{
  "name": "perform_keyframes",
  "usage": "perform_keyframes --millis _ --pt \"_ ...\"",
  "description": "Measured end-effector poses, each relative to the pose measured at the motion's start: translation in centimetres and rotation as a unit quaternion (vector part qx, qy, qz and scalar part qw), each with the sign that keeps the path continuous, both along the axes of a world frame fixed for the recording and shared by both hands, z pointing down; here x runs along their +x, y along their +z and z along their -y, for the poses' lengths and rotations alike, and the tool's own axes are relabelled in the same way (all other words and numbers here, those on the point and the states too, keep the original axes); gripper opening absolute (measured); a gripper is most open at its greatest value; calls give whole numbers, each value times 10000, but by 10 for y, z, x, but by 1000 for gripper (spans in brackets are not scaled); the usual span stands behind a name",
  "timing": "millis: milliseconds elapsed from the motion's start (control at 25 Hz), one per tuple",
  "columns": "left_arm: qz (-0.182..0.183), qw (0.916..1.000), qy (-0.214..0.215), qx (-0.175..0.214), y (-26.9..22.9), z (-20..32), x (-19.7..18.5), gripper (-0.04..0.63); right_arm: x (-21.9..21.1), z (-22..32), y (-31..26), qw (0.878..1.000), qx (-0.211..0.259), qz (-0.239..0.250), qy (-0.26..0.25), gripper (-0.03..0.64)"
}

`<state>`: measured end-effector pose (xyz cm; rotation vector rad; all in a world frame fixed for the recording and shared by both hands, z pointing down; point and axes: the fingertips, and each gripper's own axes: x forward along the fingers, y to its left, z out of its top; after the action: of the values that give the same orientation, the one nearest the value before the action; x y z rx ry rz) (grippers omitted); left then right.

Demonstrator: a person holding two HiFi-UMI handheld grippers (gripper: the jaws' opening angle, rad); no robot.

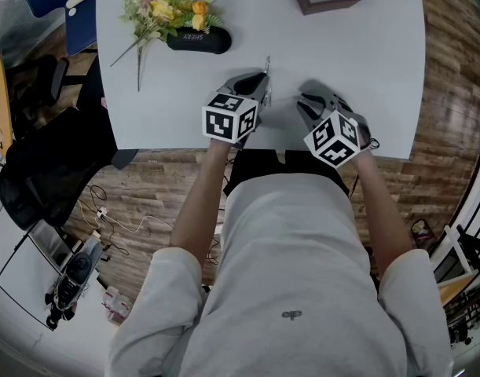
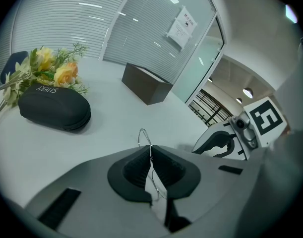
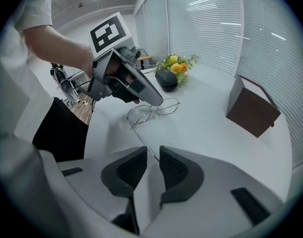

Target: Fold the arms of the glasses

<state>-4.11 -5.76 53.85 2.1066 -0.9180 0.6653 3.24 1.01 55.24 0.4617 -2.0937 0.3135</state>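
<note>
Near the front edge of the table (image 1: 365, 69), both grippers meet over the glasses (image 3: 153, 110), a thin wire frame. The left gripper (image 2: 150, 148) has its jaws pressed together on the front frame, and one rim loop pokes up past the pads (image 2: 134, 167). The grip looks to be around the bridge, but the exact spot is hard to tell. Lenses sit low over the tabletop; whether they touch it is unclear.

The right gripper (image 3: 152, 155) has its jaws apart by a narrow gap, nothing clamped. One temple arm is unfolded and runs from the frame straight toward this gripper, long axis roughly in line with the gripper's own axis, the tip right at the mouth of the gap. It looks to be just entering, not gripped.

So the right gripper is the nearer one to the free arm, while the left only anchors the frame. My read: the fold is not yet done. The next move needs the right jaws to catch or push that arm sideways toward the lenses, pivoting at the hinge. The wire is thin, so slipping out of the gap is the risk.

A black case (image 1: 199, 39) and flowers (image 1: 165, 6) lie well apart, farther back.
</note>
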Motion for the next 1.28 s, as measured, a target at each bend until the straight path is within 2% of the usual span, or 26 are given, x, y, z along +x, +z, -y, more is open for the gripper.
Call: perform_keyframes --millis 640,1280 --pt "-27 10000 8 -8 -1 -5 2 29 -4 24 -1 9984 79 75 557 117" --pt "-52 10000 39 -26 -1 -8 5 29 -14 36 4 9924 -260 447 1117 109"
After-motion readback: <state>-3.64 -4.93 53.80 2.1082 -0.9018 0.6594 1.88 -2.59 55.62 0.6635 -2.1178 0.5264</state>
